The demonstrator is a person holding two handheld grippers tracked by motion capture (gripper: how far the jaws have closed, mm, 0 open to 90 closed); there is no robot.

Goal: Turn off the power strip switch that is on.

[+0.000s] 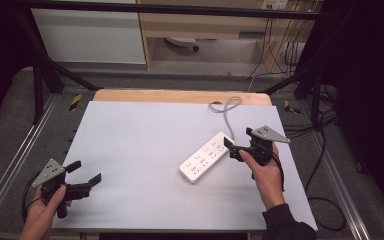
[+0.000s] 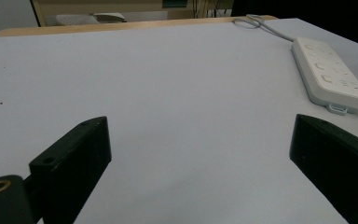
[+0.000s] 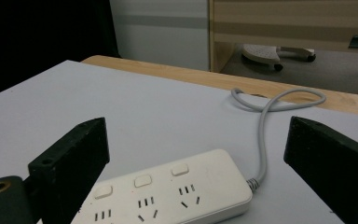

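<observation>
Black fingers of the right gripper stood spread wide over the cord end of the white power strip, apparently lining up a grasp. That strip lay diagonally right of centre on the tabletop. Well apart, the left gripper waited released at the near-left corner.

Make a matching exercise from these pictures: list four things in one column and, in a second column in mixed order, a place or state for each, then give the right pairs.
Things
1. power strip
2. grey cable
3. left gripper
4. right gripper

Places or states
A. open, at the table's near left corner
B. looped near the table's far wooden edge
C. lying flat on the table, right of centre
D. open, at the strip's cable end

Pairs: 1-C, 2-B, 3-A, 4-D
</observation>
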